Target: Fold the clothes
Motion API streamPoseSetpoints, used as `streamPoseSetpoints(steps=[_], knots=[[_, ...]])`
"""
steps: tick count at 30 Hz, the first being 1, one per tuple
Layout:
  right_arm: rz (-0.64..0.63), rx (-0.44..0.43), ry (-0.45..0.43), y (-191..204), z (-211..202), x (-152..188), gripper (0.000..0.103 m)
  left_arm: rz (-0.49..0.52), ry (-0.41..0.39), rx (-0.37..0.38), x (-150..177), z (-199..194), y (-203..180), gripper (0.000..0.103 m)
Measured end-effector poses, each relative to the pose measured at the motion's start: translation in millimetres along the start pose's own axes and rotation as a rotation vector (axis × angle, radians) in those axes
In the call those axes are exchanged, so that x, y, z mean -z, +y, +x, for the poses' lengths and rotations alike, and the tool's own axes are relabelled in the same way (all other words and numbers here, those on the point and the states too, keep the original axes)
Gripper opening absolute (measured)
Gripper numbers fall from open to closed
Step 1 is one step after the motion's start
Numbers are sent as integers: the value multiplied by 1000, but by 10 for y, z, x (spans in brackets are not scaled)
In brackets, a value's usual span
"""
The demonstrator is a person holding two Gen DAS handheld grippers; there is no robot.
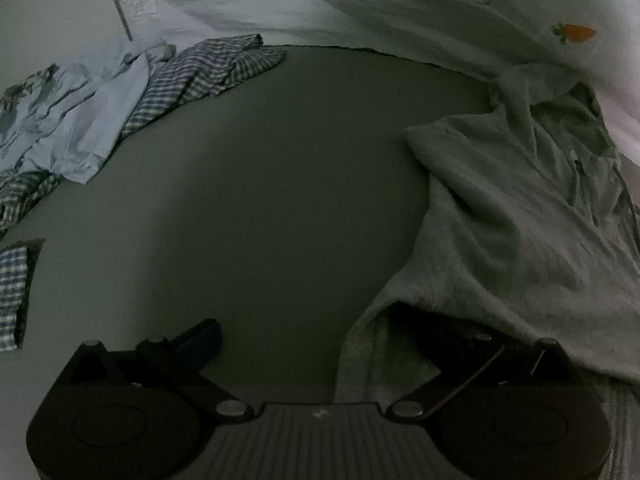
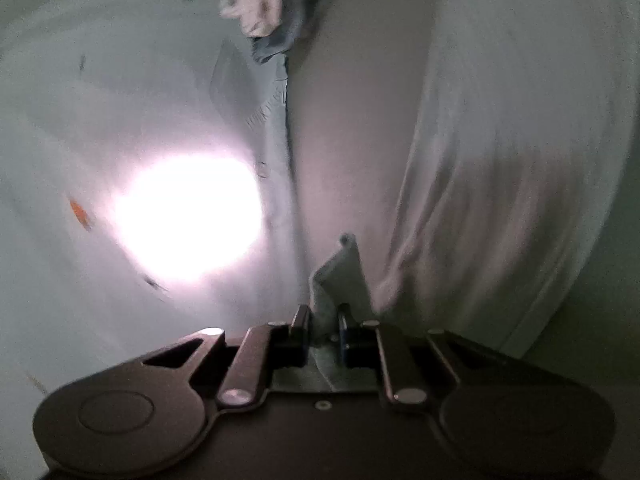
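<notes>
**Grey knit garment half-lifted between two grippers**

Grey knit fabric, apparently a polo-type shirt (image 1: 520, 216), occupied the right half of the left wrist view, spread but rumpled over a dark, flat surface (image 1: 280, 184) whose nature (bed or counter) could not be settled. Its lower edge draped over the right finger of the left gripper (image 1: 320, 344), whose fingers stood wide apart; only the left finger (image 1: 200, 336) showed clearly, and nothing was clamped between the two. In the right wrist view, the right gripper (image 2: 324, 334) had its fingers drawn close together on a narrow tongue of pale grey cloth (image 2: 340, 272), probably an edge or corner of the same shirt, though blur and a bright glare (image 2: 188, 216) at centre left prevented certainty.

At upper left of the left wrist view lay a loose heap: a light blue shirt (image 1: 80, 120) and a blue checked garment (image 1: 208, 72), both crumpled, none folded. A white sheet with a small carrot motif (image 1: 576, 34) ran along the top of that frame.

As a judgement, no neatly folded garment appeared in either view, so most of the task remained: the grey shirt was in hand and only partly laid out, with no crease visible, and the heap awaited folding. Whether finished items lay out of frame could not be told.
</notes>
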State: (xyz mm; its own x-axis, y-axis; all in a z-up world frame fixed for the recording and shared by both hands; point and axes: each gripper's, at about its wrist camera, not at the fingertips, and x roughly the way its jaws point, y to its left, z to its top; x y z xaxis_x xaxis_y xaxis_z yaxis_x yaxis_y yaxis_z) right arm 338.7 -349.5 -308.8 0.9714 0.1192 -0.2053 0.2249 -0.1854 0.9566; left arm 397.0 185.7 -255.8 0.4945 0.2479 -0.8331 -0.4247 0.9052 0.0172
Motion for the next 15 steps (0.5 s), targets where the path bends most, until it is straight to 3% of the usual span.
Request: streamPoseSetpoints(steps=[6,15], knots=[[84,-101,77,-7,100,375,14,25,13,20,-12,15,10,103],[151,-101,170,-166,301,977,14,72,86,54,-101,51,28,103]])
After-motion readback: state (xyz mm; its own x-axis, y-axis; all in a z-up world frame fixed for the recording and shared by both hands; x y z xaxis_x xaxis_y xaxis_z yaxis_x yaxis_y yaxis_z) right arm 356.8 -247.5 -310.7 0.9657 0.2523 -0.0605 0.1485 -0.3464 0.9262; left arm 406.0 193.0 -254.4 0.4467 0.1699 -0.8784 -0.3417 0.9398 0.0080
